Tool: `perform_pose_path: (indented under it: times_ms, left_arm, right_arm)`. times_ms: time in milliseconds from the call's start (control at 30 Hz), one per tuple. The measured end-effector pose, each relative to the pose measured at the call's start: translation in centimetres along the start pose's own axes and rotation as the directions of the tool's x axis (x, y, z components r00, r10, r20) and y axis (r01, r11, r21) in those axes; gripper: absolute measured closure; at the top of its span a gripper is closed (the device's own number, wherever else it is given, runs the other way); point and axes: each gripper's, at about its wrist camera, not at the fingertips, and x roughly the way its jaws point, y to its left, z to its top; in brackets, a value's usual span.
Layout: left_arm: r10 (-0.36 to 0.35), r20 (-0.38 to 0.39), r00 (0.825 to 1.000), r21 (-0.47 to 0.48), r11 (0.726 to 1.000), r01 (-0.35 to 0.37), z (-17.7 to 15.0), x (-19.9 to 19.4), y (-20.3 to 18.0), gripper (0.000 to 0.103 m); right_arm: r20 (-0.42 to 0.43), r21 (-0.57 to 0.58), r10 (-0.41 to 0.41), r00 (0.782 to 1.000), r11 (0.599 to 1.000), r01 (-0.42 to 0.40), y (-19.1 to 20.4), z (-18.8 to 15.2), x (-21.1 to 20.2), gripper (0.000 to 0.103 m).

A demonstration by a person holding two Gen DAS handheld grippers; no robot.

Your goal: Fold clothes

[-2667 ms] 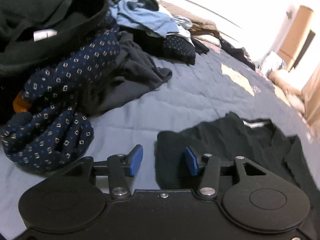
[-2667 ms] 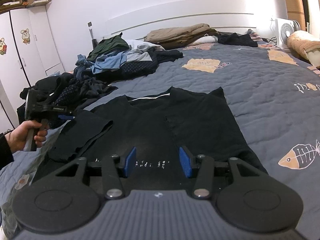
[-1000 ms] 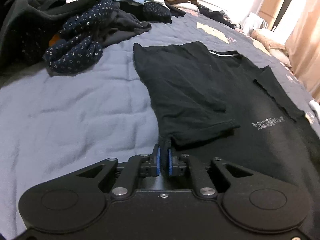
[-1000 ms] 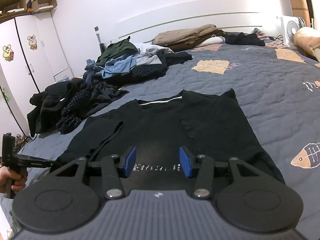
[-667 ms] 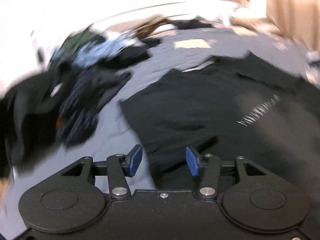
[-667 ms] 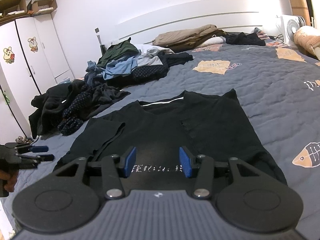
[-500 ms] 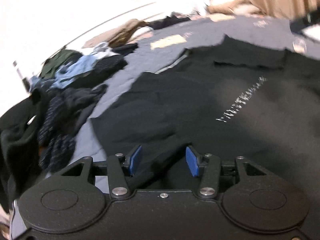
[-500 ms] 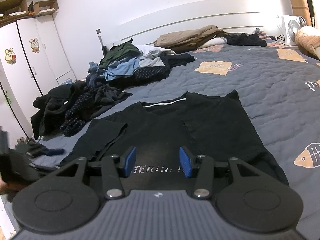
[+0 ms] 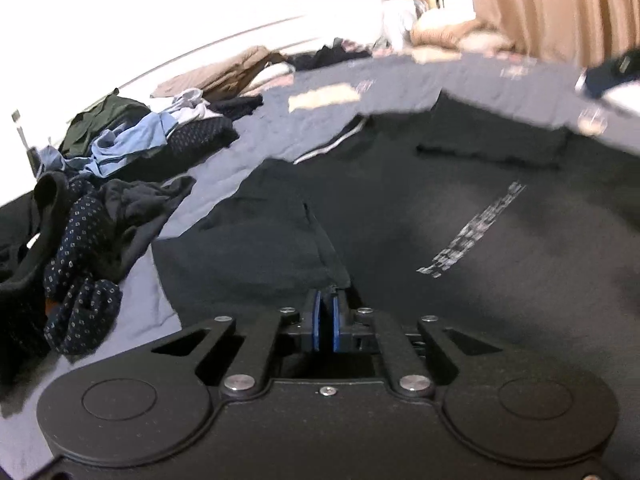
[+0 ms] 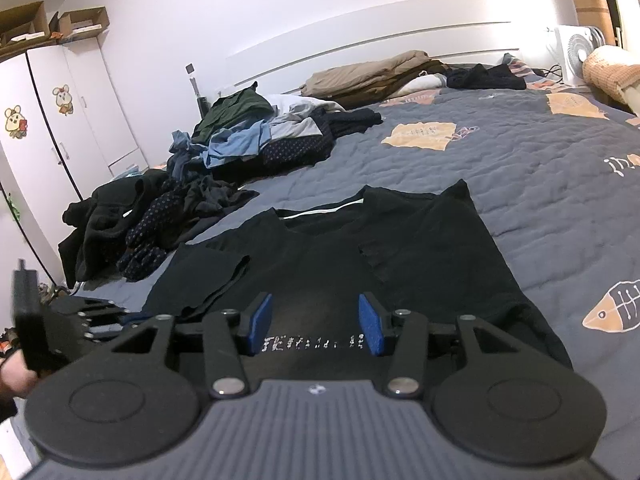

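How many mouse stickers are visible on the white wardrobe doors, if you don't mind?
2: one mouse sticker on the left door, another on the next door right. More may be out of frame.

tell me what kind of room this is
Most likely a bedroom: a quilt-covered bed with a white headboard, a white wardrobe beside it, and a clothes pile waiting for folding.
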Motion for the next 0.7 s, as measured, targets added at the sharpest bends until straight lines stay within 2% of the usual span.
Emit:
perform_pose_path:
  times_ms: [100,200,333,367,400,433,467,500,567,633,700]
  left_arm:
    - [-0.06,-0.01,0.998,-0.017,0.998,0.06,-0.3,-1.3,0.1,0.097]
    - [-0.055,-0.09,0.994,-0.005,0.998,0.055,-1.4,-0.6,-0.5,0.095]
    - [-0.038,-0.13,0.991,0.005,0.999,0.039,-2.1,0.3,-1.0,0.087]
    - [-0.048,-0.111,0.993,-0.018,0.999,0.046,-1.8,0.0,-0.7,0.084]
    - [-0.057,-0.083,0.995,-0.049,0.997,0.053,-1.2,-0.4,-0.3,0.076]
    - [-0.066,-0.055,0.996,-0.08,0.995,0.061,-0.6,-0.8,0.0,0.063]
    - [-0.066,-0.027,0.997,-0.103,0.993,0.063,0.1,-1.0,0.3,0.056]
    - [-0.039,-0.006,0.999,-0.103,0.994,0.038,0.9,-0.9,0.2,0.048]
    - [0.018,0.031,0.999,-0.1,0.995,-0.015,2.6,-0.4,-0.1,0.048]
    - [0.091,0.019,0.996,-0.062,0.994,-0.09,4.2,1.7,-1.2,0.048]
    - [0.109,-0.002,0.994,-0.045,0.993,-0.109,5.2,4.3,-2.2,0.048]
  right_arm:
    - [0.001,0.001,0.004,1.0,1.0,-0.004,0.0,0.0,-0.1,0.056]
    - [0.0,-0.002,0.003,1.0,1.0,-0.003,0.1,0.0,0.0,0.056]
    - [-0.002,-0.006,0.006,1.0,1.0,-0.006,0.3,0.0,0.0,0.056]
    - [-0.002,-0.005,0.006,1.0,1.0,-0.006,0.2,0.0,0.0,0.056]
    - [-0.001,-0.004,0.006,1.0,1.0,-0.006,0.2,0.0,0.0,0.056]
    - [-0.002,-0.002,0.005,1.0,1.0,-0.005,0.1,0.0,0.0,0.056]
    - [-0.003,-0.002,0.004,1.0,1.0,-0.004,0.1,0.0,0.0,0.056]
    - [-0.004,-0.002,0.002,1.0,1.0,-0.002,0.1,0.0,0.1,0.056]
    - [-0.007,-0.001,-0.001,1.0,1.0,0.001,0.1,0.0,0.2,0.056]
    - [-0.008,-0.002,0.0,1.0,1.0,0.0,0.2,-0.1,0.2,0.056]
    - [-0.008,-0.004,0.003,1.0,1.0,-0.003,0.2,-0.1,0.2,0.056]
